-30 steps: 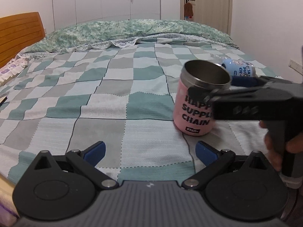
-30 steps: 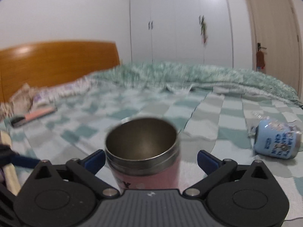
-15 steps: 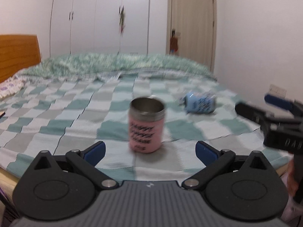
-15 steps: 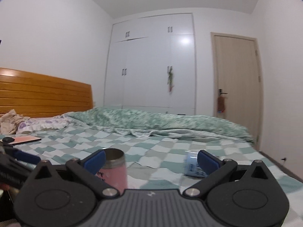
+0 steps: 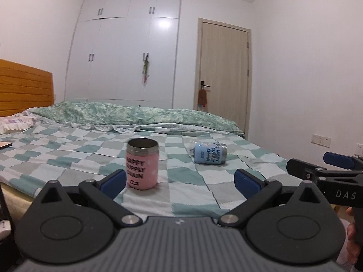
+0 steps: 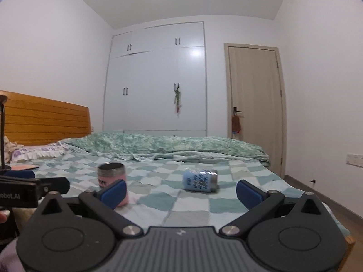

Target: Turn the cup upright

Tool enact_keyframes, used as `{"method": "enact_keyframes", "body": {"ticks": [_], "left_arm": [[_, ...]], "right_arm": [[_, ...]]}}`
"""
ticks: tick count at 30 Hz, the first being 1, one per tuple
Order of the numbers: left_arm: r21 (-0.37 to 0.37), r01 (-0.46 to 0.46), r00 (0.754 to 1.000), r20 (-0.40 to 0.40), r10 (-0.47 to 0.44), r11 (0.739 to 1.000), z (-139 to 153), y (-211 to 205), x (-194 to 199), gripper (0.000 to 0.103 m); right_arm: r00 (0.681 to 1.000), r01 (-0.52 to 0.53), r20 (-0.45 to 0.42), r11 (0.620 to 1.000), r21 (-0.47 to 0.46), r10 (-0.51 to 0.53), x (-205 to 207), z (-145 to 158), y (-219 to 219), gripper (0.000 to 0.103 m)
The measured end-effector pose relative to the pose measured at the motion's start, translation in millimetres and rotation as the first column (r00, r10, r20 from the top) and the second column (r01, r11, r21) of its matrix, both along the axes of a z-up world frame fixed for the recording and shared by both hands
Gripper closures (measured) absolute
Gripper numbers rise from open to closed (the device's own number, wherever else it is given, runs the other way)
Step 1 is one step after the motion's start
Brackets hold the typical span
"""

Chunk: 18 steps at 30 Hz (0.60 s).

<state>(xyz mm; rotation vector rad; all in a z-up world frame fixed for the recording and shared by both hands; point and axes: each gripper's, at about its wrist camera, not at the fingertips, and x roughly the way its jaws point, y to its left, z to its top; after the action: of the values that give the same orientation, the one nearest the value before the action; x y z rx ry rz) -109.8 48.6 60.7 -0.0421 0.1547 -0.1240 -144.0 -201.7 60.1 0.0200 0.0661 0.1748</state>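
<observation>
A pink cup with black lettering stands upright on the checked bedspread, its steel mouth facing up. It also shows in the right wrist view, partly behind a blue fingertip. A blue cup lies on its side farther right; it also shows in the right wrist view. My left gripper is open and empty, held back from the bed's near edge. My right gripper is open and empty too, and it also shows at the right edge of the left wrist view.
A green quilt is bunched along the far side of the bed. A wooden headboard is at the left, a white wardrobe and a door behind. A flat object lies near the pillow.
My right gripper let go of the pink cup, which now stands upright. Both grippers have pulled back from the bed and tilted up to a level view.
</observation>
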Motion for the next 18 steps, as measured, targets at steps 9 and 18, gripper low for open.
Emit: {"method": "enact_keyframes", "body": {"ticks": [9,18], "left_arm": [[-0.005,-0.010,1.000,0.024,0.010,1.000,-1.3,-5.8,-2.1,0.000],[-0.002,-0.020,0.999,0.038,0.020,1.000,-2.4,-4.6,-3.7,0.000]], "right_arm": [[1.000,0.011,0.007,1.000,-0.007,-0.011,-3.4,-5.4,-7.2,0.000],[1.000,0.020,0.008,1.000,-0.007,-0.019,-3.8,-8.0,-5.5,0.000]]}}
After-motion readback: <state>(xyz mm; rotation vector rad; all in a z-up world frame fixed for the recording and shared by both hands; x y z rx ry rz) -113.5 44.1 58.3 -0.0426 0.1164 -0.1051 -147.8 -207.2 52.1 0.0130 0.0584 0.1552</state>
